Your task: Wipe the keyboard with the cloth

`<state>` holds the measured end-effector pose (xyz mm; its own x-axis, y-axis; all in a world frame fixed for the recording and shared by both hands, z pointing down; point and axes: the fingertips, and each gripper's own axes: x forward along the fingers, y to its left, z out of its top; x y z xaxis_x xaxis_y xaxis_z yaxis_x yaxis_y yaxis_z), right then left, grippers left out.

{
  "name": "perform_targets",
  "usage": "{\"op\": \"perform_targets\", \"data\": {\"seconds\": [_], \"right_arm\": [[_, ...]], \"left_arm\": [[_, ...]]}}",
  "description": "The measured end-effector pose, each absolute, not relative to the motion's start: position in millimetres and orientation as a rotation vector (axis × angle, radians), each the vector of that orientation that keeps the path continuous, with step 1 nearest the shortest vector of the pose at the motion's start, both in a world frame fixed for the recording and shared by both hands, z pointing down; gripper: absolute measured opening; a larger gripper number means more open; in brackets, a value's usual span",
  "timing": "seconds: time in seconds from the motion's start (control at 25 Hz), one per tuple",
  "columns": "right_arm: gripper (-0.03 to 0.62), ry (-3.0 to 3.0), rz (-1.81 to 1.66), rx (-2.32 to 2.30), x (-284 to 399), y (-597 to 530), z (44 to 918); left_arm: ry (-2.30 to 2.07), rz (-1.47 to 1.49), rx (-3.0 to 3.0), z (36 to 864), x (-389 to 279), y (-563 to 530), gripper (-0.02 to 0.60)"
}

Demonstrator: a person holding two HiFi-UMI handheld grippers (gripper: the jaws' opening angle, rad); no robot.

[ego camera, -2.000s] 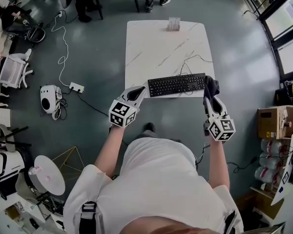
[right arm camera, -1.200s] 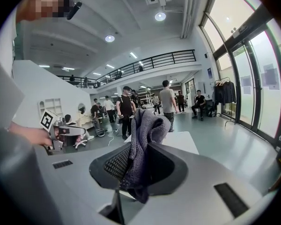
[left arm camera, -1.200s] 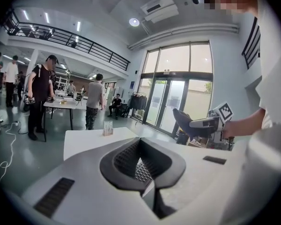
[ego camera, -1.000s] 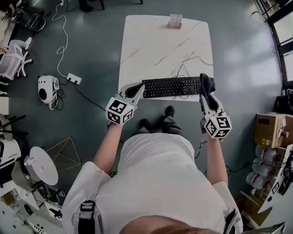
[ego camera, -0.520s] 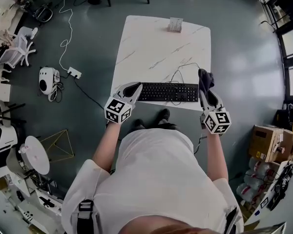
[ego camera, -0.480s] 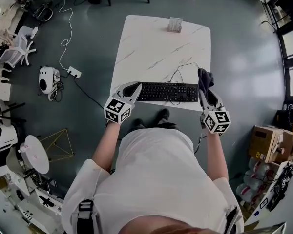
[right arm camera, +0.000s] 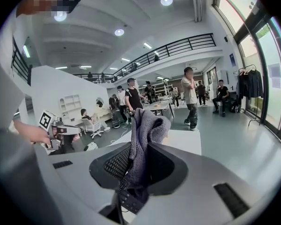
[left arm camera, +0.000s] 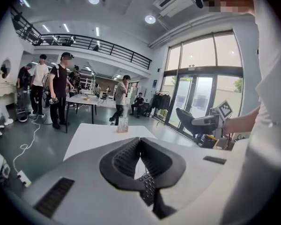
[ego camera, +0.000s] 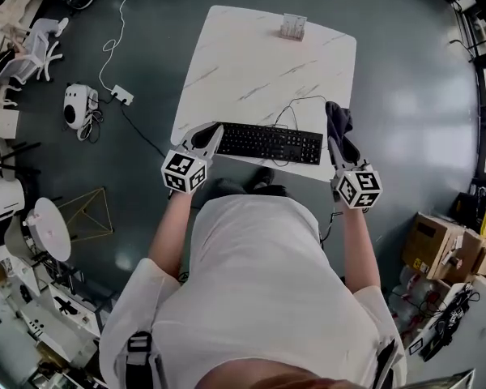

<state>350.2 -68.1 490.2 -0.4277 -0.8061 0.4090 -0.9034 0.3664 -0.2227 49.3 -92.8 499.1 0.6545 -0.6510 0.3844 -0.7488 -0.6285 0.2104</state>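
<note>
Pinching the cloth (right arm camera: 147,125), the right hand-held gripper (right arm camera: 139,146) sits beside the keyboard (ego camera: 269,143); the left hand-held gripper (left arm camera: 139,142) is closed, empty.

Black kbd (ego camera: 269,143): full-size, flat on white marble table (ego camera: 259,55), keys up, long side along the near edge, slightly skewed w/ right end nearer. Thin black cable loops off its far side over the tabletop.

Cloth (ego camera: 337,124): dark grey, soft, knit-looking, bunched up. Pinched between the jaws of the right gripper (ego camera: 341,143), it stands up out of them w/ its top flopped over. It's just off the kbd's right end, over the table's right side. Can't tell if cloth touches kbd.
</note>
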Motion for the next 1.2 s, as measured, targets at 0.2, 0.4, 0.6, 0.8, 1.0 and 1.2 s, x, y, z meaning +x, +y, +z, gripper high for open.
{"op": "perform_targets", "data": {"seconds": [0.2,0.4,0.6,0.8,1.0,1.2], "right_arm": [[0.107,-2.379,0.689,1.491,359,-73,519],[0.107,-2.307,0.766,1.450,363,-71,561],[0.107,-2.221,0.838,1.434,364,-67,597],[0.107,-2.106,0.907,1.424,368,-57,633],[0.107,-1.983,0.943,1.414,375,-47,669],[0.107,-1.871,0.999,1.413,389,-45,700]], "left_arm": [[-1.147,0.441,2.451,527,45,-90,0.009],[-1.129,0.499,2.374,563,34,-87,0.009],[-1.084,0.578,2.300,605,16,-85,0.009],[-1.005,0.668,2.227,650,-1,-79,0.011],[-0.935,0.707,2.139,690,-15,-74,0.044],[-0.897,0.749,2.047,725,-20,-67,0.095]]}}
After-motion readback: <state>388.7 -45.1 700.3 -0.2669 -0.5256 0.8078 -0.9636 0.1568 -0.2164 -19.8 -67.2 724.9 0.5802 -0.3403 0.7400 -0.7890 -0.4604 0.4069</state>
